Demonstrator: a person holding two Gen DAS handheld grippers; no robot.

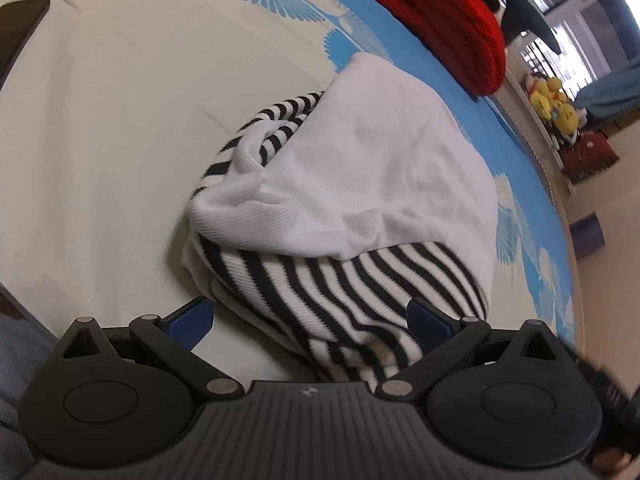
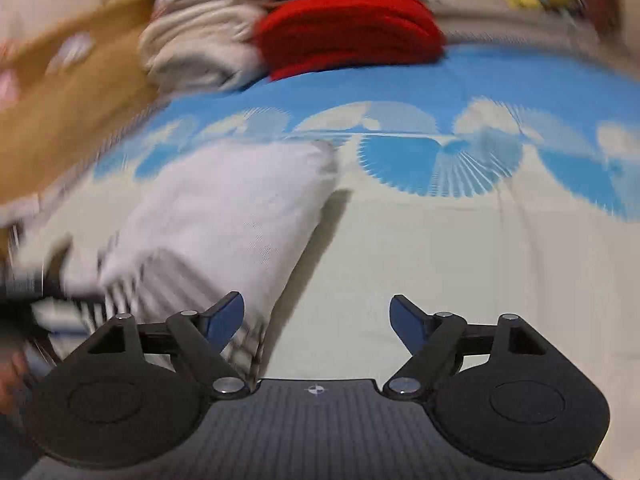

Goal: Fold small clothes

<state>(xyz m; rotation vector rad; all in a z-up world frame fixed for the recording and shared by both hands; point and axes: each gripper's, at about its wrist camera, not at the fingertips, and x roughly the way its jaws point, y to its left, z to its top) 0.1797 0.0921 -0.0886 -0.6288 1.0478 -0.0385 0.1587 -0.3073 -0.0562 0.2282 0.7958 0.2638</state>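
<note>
My left claw spread wide, jaws straddling near striped edge of the bundled striped garment; white part piled beyond. Red folded garment far ahead-right on bedsheet.

A home bedroom: patterned bedsheet, stacked clothes, plush toys.
</note>
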